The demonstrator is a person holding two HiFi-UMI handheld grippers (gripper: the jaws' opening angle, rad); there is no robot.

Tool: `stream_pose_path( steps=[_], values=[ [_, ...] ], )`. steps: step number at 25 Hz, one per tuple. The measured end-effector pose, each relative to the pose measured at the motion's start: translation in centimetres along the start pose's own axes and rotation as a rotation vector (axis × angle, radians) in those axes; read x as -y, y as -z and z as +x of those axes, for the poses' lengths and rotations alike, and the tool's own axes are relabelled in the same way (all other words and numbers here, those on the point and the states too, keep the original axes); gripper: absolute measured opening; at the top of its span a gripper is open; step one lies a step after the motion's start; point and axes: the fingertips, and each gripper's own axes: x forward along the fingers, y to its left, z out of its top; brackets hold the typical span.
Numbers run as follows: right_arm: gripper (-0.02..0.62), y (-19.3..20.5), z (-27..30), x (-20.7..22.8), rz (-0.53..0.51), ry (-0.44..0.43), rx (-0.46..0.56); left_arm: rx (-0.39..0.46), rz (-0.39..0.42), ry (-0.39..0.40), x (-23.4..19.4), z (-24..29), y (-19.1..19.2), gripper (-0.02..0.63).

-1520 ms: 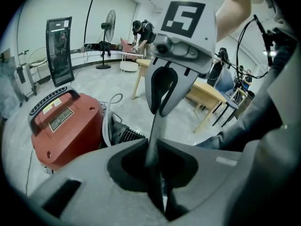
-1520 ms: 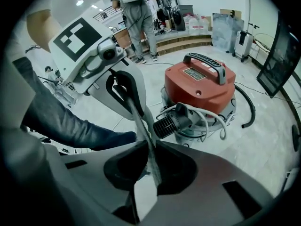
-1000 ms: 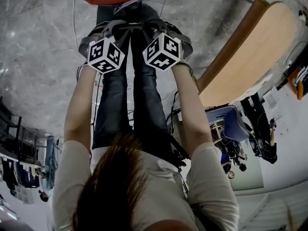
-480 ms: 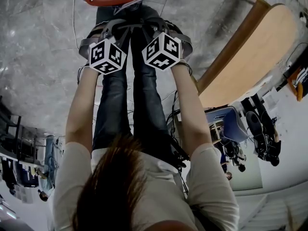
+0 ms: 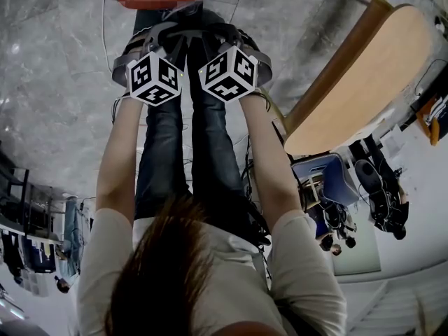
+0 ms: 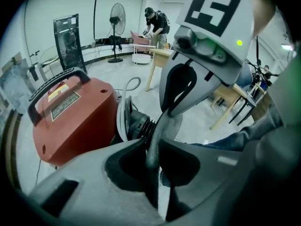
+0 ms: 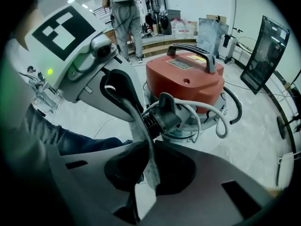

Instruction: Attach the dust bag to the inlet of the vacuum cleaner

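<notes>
The red vacuum cleaner (image 6: 70,121) stands on the floor just beyond both grippers, its black ribbed inlet (image 6: 140,125) facing them. It also shows in the right gripper view as the vacuum cleaner (image 7: 186,79) with its inlet (image 7: 162,117). A grey dust bag (image 7: 139,126) hangs as a strip in front of the inlet. My right gripper (image 7: 146,147) is shut on the dust bag. The dust bag (image 6: 170,126) also runs between the jaws of my left gripper (image 6: 155,145), which are opening and no longer pinch it. Both marker cubes (image 5: 155,78) sit side by side in the head view.
A white hose (image 7: 214,112) and cable loop round the vacuum's base. A wooden table (image 5: 364,82) stands to the right, with chairs (image 5: 336,187) near it. The person's jeans-clad legs (image 5: 168,145) lie under the grippers. A fan (image 6: 116,13) and people stand far back.
The right gripper's cube has tilted and edged left, closer to the left cube. Both grippers sit slightly higher in the head view.
</notes>
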Motion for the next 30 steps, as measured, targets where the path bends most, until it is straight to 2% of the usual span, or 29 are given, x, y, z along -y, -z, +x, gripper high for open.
stream_pose_path(
  steps=[3, 8, 12, 14, 18, 20, 22, 24, 28, 30],
  values=[
    [0.043, 0.1, 0.4, 0.7, 0.015, 0.044, -0.007, 0.006, -0.076, -0.015, -0.1, 0.6, 0.0, 0.078],
    [0.051, -0.5, 1.2, 1.6, -0.015, 0.065, -0.022, 0.035, -0.259, -0.051, -0.3, 0.9, 0.5, 0.078],
    [0.054, -1.0, 1.2, 2.1, -0.058, 0.050, -0.032, 0.050, -0.322, -0.080, -0.5, 0.7, 0.4, 0.078],
    [0.053, -0.9, 1.1, 2.2, -0.017, 0.060, -0.006, 0.026, -0.301, -0.075, -0.9, 0.9, 0.2, 0.082],
    [0.052, -0.3, 0.8, 2.3, 0.149, 0.094, 0.049, -0.029, -0.160, -0.002, -1.3, 1.3, -0.4, 0.089],
    [0.052, 0.4, 0.9, 2.3, 0.187, 0.102, 0.052, -0.049, -0.083, 0.033, -1.0, 1.8, -0.7, 0.089],
    [0.052, 0.4, 0.9, 2.4, 0.189, 0.105, 0.058, -0.059, -0.052, 0.045, -1.1, 1.8, -0.8, 0.089],
    [0.051, 0.0, 0.8, 2.3, 0.138, 0.109, 0.048, -0.042, -0.112, 0.037, -1.1, 1.4, -0.7, 0.089],
    [0.057, -0.4, 1.0, 2.7, 0.036, 0.086, 0.011, 0.037, -0.318, -0.024, -0.7, 1.2, -0.4, 0.078],
    [0.057, -0.9, 1.2, 2.9, 0.010, 0.072, -0.002, 0.059, -0.368, -0.054, -0.9, 1.0, -0.2, 0.077]
  ],
)
